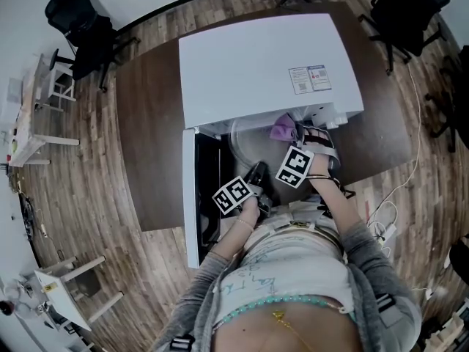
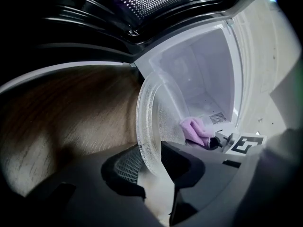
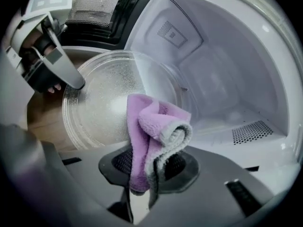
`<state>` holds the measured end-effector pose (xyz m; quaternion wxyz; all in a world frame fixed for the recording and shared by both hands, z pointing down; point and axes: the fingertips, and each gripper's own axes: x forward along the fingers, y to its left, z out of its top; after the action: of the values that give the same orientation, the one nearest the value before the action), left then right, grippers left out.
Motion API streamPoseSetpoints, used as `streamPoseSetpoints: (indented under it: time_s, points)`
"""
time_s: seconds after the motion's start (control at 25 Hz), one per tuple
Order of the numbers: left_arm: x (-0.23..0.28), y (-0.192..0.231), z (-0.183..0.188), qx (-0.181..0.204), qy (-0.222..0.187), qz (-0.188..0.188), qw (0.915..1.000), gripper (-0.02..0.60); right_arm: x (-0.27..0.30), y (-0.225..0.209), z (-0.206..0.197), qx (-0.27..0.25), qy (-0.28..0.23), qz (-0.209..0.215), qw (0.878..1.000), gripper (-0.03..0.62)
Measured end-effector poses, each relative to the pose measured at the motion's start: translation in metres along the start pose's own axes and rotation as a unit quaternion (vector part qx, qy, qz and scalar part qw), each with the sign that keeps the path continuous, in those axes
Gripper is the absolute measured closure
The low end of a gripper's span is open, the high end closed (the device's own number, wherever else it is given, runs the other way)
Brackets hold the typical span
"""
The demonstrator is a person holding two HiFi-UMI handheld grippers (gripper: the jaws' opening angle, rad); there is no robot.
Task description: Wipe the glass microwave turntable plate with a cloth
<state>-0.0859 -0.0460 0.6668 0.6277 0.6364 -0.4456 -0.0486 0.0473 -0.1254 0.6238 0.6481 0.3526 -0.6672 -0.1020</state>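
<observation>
The clear glass turntable plate (image 1: 248,139) is held half out of the microwave's mouth, tilted. My left gripper (image 2: 151,168) is shut on its near rim (image 2: 147,141), with the rim pinched between the pads. In the right gripper view the same left gripper (image 3: 75,82) grips the plate (image 3: 102,100) at its left edge. My right gripper (image 3: 142,176) is shut on a folded purple cloth (image 3: 152,134), which lies against the plate's face near its right side. The head view shows the cloth (image 1: 282,130) just ahead of the right gripper (image 1: 302,139), and the left gripper (image 1: 258,176) below the plate.
The white microwave (image 1: 264,64) stands on a dark brown table (image 1: 150,123), with its door (image 1: 199,193) swung open to the left. Its white cavity (image 3: 222,60) lies behind the plate. Black chairs (image 1: 77,24) stand around, and a cable with a power strip (image 1: 385,229) lies on the floor at the right.
</observation>
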Motion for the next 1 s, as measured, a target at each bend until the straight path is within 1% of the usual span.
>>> streamPoseSetpoints:
  time_s: [0.36, 0.8, 1.0]
  points:
    - [0.000, 0.000, -0.001, 0.000, 0.004, -0.001, 1.0000, 0.456, -0.010, 0.027, -0.004, -0.008, 0.002, 0.013, 1.000, 0.487]
    - [0.000, 0.001, -0.002, 0.000, 0.005, 0.000, 1.0000, 0.456, -0.021, 0.055, 0.003, -0.024, -0.007, 0.043, 0.999, 0.487]
    - [0.000, 0.001, -0.002, -0.001, 0.005, 0.000, 1.0000, 0.456, -0.026, 0.069, 0.013, -0.045, -0.020, 0.055, 0.997, 0.487]
